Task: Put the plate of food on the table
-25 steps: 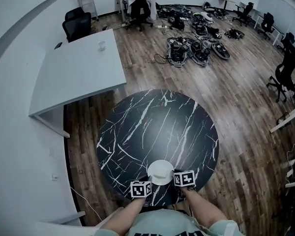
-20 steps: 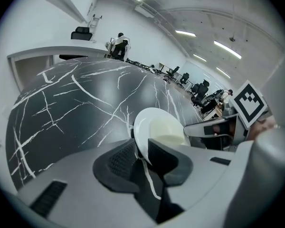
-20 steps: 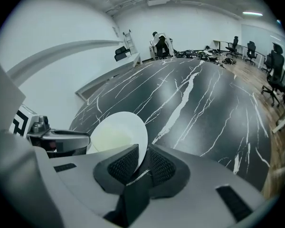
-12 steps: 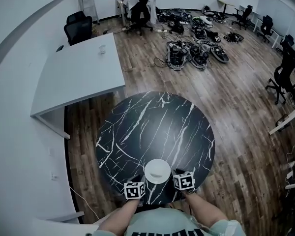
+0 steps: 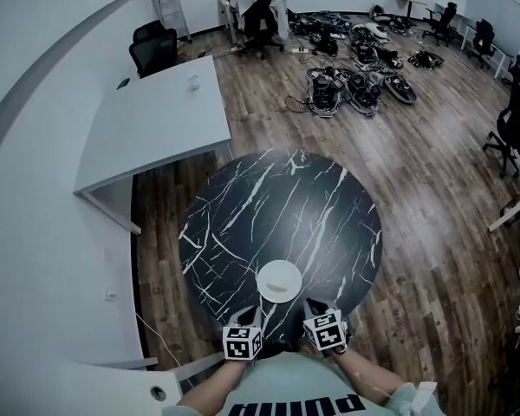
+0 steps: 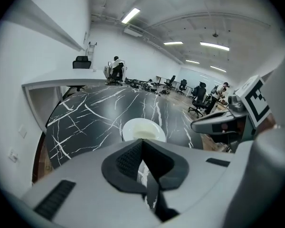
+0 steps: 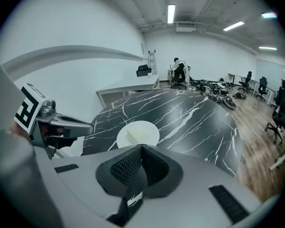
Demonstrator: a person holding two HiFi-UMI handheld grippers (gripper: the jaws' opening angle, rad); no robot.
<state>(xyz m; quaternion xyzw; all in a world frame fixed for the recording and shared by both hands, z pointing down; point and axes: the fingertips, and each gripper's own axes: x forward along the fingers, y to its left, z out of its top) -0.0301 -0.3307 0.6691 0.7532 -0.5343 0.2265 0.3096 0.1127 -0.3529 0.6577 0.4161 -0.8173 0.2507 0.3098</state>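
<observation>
Head view: the left tool (image 5: 254, 315) and the right tool (image 5: 309, 306) hang side by side over the near rim of the table (image 5: 277, 199), each empty; the left tool's jaws have just been closing, and the left gripper view shows them met with nothing between them; the right gripper view shows the right tool's jaws drawn together in the same way, gripping nothing. Just ahead of the tips and below them, in the gap between the two tools, sits the plate (image 5: 279, 281), flat on the dark, white-veined table and touching neither tool; it lies slightly right of the left tool's line and slightly left of the right tool's, about equally near to both. Being round, the plate offers no long axis to line up on. It is white and shallow, with pale food (image 7: 138, 136) in its hollow, too faint to name. By the look of things the plate is already set down, and any next move should keep clear of its near rim.
</observation>
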